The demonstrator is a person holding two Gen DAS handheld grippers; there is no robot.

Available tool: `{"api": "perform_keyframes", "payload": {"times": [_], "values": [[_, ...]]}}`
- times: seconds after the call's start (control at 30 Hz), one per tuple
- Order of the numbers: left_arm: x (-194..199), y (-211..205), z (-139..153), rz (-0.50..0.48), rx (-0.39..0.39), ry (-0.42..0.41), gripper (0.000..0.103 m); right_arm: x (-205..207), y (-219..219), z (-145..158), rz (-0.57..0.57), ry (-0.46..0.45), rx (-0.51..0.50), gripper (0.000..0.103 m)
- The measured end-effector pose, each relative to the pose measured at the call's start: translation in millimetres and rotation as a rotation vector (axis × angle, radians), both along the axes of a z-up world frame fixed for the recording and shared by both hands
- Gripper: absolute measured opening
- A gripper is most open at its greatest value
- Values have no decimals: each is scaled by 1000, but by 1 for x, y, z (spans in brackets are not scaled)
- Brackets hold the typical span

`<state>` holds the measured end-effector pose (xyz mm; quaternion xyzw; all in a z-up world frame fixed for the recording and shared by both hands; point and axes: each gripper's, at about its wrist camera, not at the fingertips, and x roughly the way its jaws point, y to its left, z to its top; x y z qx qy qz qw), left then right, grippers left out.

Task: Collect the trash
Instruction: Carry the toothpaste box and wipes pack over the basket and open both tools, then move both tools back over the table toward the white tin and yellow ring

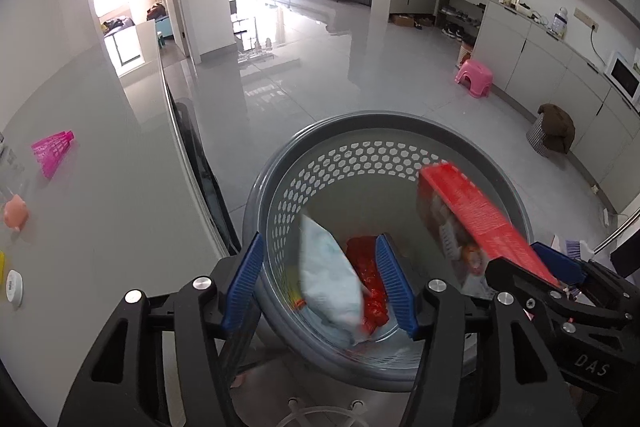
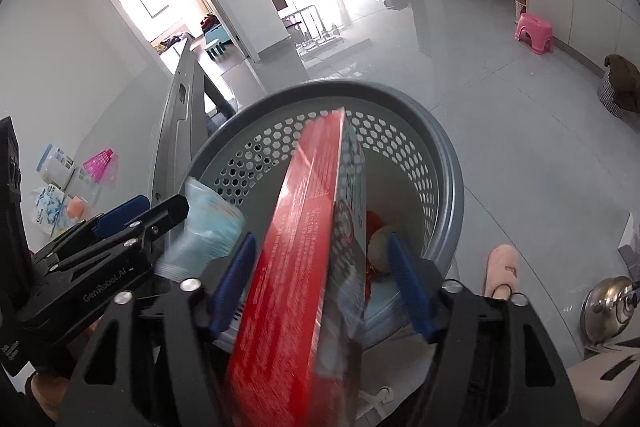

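A grey perforated trash basket (image 1: 384, 125) stands on the floor beside the table; it also shows in the right wrist view (image 2: 448, 163). My left gripper (image 1: 320, 283) is open above the basket, and a blurred pale blue packet (image 1: 332, 275) hangs between its pads, free of both. A red wrapper (image 1: 370, 279) lies in the basket. My right gripper (image 2: 322, 287) is open over the basket; a red box (image 2: 300, 247) sits between its pads, touching neither, tilted into the basket. The box also shows in the left wrist view (image 1: 476, 215).
A grey table (image 1: 100, 187) on the left holds a pink shuttlecock (image 1: 54, 149), a peach item (image 1: 16, 213) and a white round item (image 1: 14, 287). A pink stool (image 1: 474, 77) and a covered basket (image 1: 552, 131) stand on the floor. A slippered foot (image 2: 502, 269) is right of the basket.
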<state>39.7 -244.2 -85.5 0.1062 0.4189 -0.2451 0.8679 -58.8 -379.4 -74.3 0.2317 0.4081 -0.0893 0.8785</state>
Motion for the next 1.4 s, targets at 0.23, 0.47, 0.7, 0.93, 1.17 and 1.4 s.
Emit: {"api": "perform_keyframes", "payload": {"times": [0.23,0.47,0.7,0.93,1.17,1.4], "values": [[1,6,4,14,-4,-6,59,-1,-1,5,-3,-18,-7,70],[1,12,7,26,-7,-10,60,-2,1,4,-10,-23,-3,70],[-1,14,10,31,-13,-14,62,-6,2,9,-18,-32,-10,70],[-3,24,18,45,-25,-30,66,-9,6,17,-15,-46,-26,70],[-7,44,31,75,-48,-66,72,-10,22,29,-3,-71,-64,72],[-12,78,45,138,-60,-117,78,-5,53,44,40,-103,-133,75]]}}
